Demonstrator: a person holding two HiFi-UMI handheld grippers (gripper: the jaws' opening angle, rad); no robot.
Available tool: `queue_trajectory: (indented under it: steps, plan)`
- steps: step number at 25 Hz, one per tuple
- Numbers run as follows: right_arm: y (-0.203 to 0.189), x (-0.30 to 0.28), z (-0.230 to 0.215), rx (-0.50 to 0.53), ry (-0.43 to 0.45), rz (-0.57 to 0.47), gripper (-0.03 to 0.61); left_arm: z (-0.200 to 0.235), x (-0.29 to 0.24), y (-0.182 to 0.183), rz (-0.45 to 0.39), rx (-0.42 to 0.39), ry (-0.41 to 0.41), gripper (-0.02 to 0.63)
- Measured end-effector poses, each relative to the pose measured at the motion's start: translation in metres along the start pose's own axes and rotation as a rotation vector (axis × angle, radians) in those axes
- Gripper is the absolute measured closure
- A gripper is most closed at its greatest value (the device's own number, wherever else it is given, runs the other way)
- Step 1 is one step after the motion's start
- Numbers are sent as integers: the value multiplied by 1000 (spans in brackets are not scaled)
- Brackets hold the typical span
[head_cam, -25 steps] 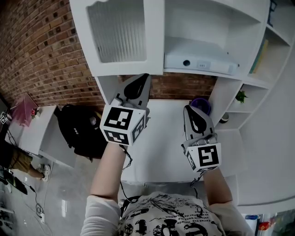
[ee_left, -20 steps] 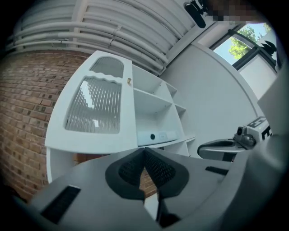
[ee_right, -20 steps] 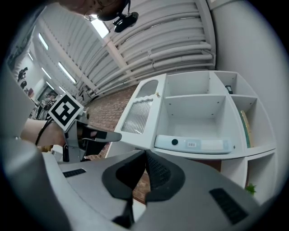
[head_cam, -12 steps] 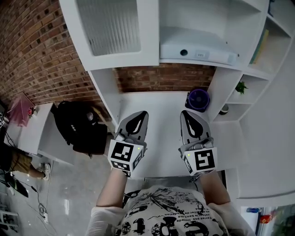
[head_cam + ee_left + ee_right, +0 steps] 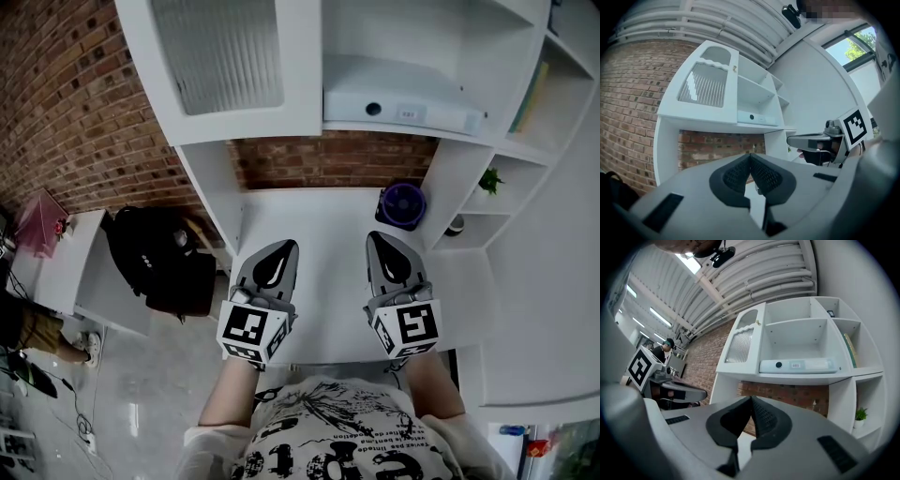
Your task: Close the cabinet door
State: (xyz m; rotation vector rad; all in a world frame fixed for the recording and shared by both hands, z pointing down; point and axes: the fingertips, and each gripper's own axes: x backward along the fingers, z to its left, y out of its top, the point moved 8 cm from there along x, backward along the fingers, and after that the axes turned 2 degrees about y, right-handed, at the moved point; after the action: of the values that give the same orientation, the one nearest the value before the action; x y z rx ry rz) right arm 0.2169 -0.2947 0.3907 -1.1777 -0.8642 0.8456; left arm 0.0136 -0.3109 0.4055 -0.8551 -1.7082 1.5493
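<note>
Now, door status: cabinet door (image 5: 217,56), ribbed-glass panel, sits at 11 o'clock in head view. Looks flush w/ the frame, so I'd call it closed. Change vs 1 s ago: left gripper (image 5: 277,251) has dropped from the door's lower edge to low over the desk (image 5: 319,211), ~6 o'clock. Right gripper (image 5: 382,242) came down less. Both have jaws pressed together w/ nothing between the pads. Reads as a retreat, task prob done. Text: white box (image 5: 403,108) on the shelf at 1 o'clock has a small label, too small to read. Marker cubes show patterns only.
</note>
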Motion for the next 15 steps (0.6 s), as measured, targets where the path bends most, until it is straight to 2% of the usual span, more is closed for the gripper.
queue_trajectory:
  steps: [3,15]
  plan:
    - [-2,-2,1,-4,15,16,565,2,-2,-1,14,-22,6,600]
    - [-1,4,7,21,49,-16,566,-2,5,8,-20,-5,8,600]
